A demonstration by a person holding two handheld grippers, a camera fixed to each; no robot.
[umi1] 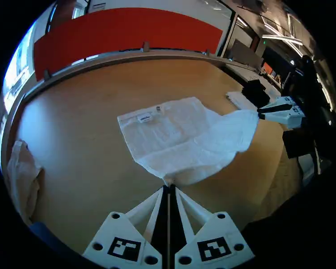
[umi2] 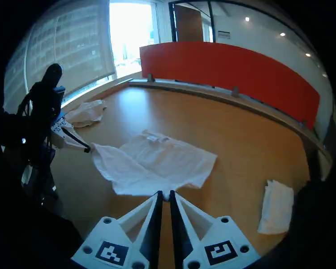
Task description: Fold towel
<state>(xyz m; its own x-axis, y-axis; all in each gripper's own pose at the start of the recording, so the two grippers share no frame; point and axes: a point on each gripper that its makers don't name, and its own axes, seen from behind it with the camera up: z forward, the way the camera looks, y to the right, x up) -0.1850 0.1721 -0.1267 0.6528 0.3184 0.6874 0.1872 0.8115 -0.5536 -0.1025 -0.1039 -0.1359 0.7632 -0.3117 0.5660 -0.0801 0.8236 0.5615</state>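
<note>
Jaws, left gripper view: the left gripper (umi1: 169,187) is pressed together on a near corner of the towel (umi1: 177,139), with white cloth bunched at the fingertips.
Towel, left gripper view: most of it is spread flat on the wooden table (umi1: 78,134); the near edge is lifted and slung between the two grippers.
Far gripper, left gripper view: the right gripper (umi1: 259,115) is seen at the right, its tips closed on the other near corner.
Jaws, right gripper view: the fingers are drawn almost together, and a fold of towel edge is pinched between them.
Pose, right gripper view: both grippers are held low over the table and angled toward the towel's middle; the left one is seen at the left, backed by a dark shape that cannot be made out.
Surroundings: a folded towel (umi2: 275,206) is laid well apart to the right, a crumpled cloth (umi2: 85,112) near the far left edge, a red partition (umi2: 230,67) behind the table.
Step in hand: judged to be the first fold, with both near corners gripped and raised.
Next move: the corners would need to be carried together, level, to the far edge and laid there evenly.
</note>
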